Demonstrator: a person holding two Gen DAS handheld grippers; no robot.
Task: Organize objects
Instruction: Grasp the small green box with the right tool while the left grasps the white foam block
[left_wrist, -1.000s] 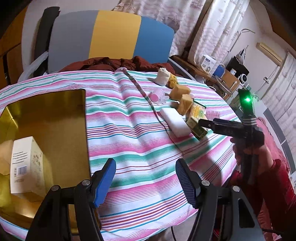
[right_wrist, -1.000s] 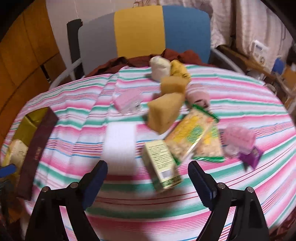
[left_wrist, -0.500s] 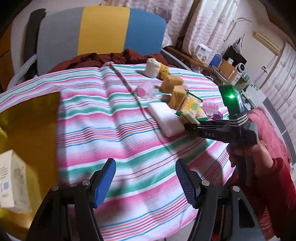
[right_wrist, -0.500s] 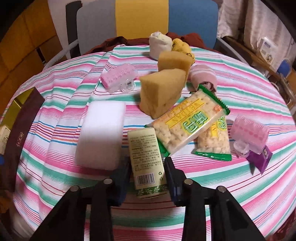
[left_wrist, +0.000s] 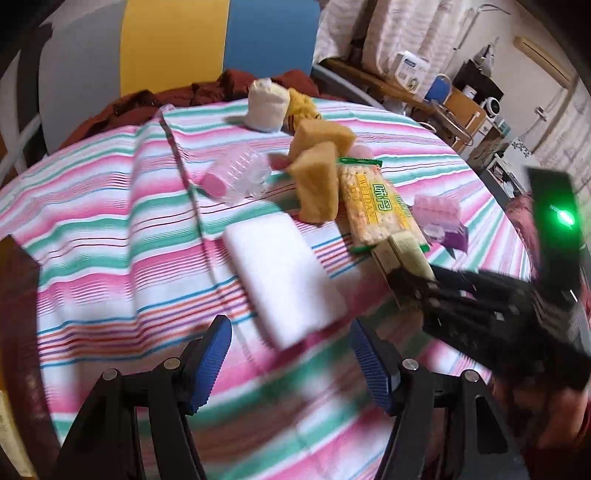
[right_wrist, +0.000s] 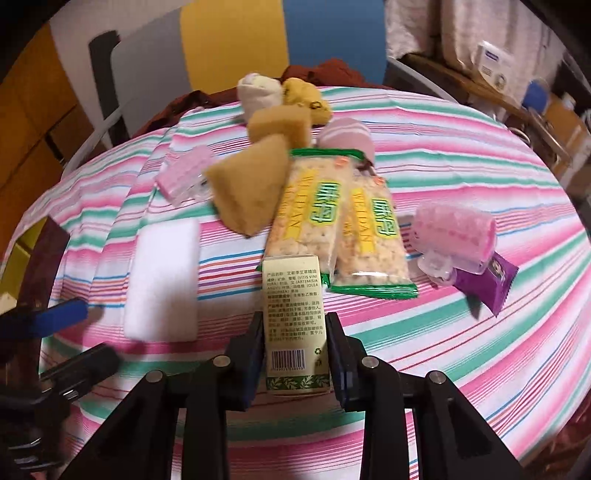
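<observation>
Right hand-held gripper (right_wrist: 295, 354) pinches the pale green printed carton (right_wrist: 295, 325), low centre; grasp step complete. Left hand-held gripper (left_wrist: 290, 363) stands spread, empty, before the white foam block (left_wrist: 284, 273). Next, in my judgement: lift the carton clear.

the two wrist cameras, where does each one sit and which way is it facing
Left wrist: on the left gripper, angled down at the white block; its open jaws frame the bottom, and the right gripper shows.
Right wrist: on the right gripper, angled down at the striped tablecloth; jaws shut on the small green box, left gripper's blue tip at left.
Shared: white block, box, sponges, snack packs.
</observation>
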